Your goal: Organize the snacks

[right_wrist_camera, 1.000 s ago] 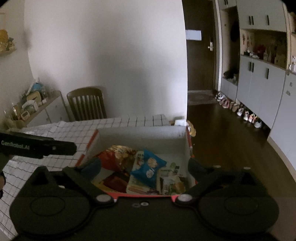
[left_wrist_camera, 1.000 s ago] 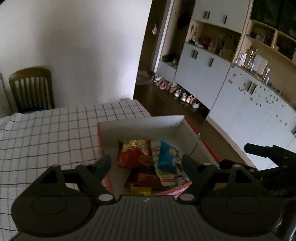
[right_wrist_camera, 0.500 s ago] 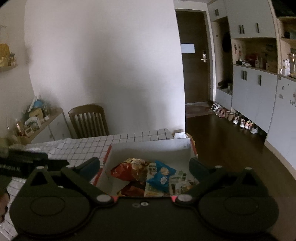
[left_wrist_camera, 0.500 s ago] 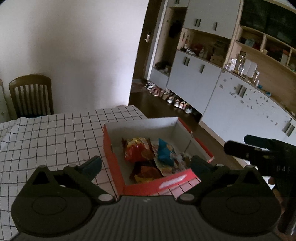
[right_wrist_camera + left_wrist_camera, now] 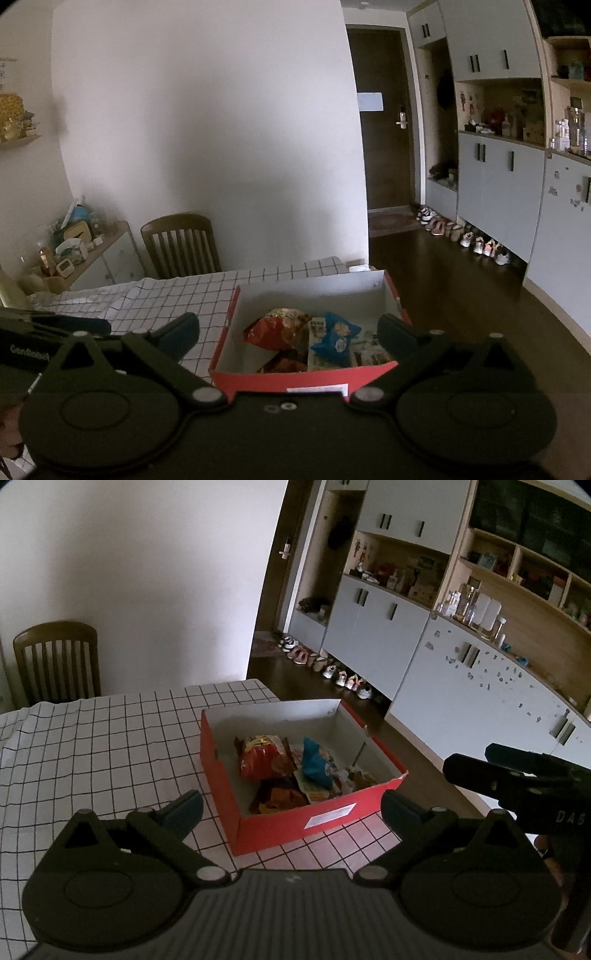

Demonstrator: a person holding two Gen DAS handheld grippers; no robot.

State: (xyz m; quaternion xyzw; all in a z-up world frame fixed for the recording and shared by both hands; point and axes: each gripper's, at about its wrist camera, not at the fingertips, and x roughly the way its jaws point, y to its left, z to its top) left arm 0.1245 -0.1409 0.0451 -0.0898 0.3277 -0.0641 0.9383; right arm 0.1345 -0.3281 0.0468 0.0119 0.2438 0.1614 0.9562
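Observation:
A red cardboard box [image 5: 295,821] with a white inside stands at the right end of the checked table [image 5: 92,746]. In it lie a red-orange snack bag [image 5: 264,760], a blue bag [image 5: 314,762] and dark brown packets [image 5: 280,797]. My left gripper [image 5: 291,808] hangs open in front of the box, short of its near wall, with nothing between its fingers. My right gripper [image 5: 288,328] is also open and empty, just before the box [image 5: 258,380]. The red bag [image 5: 280,328] and blue bag [image 5: 334,336] show in the right wrist view too. Each gripper appears at the edge of the other's view.
A wooden chair [image 5: 57,661] stands at the table's far side. Grey cabinets [image 5: 369,635] with shelves line the right wall, with several shoes [image 5: 332,668] on the dark floor below. A low sideboard [image 5: 92,254] with clutter stands at the left. The box sits close to the table's right edge.
Both grippers have drawn back from over the box and risen a little, so its red front wall now shows. The left jaws have spread wider. The snacks stay in the box.

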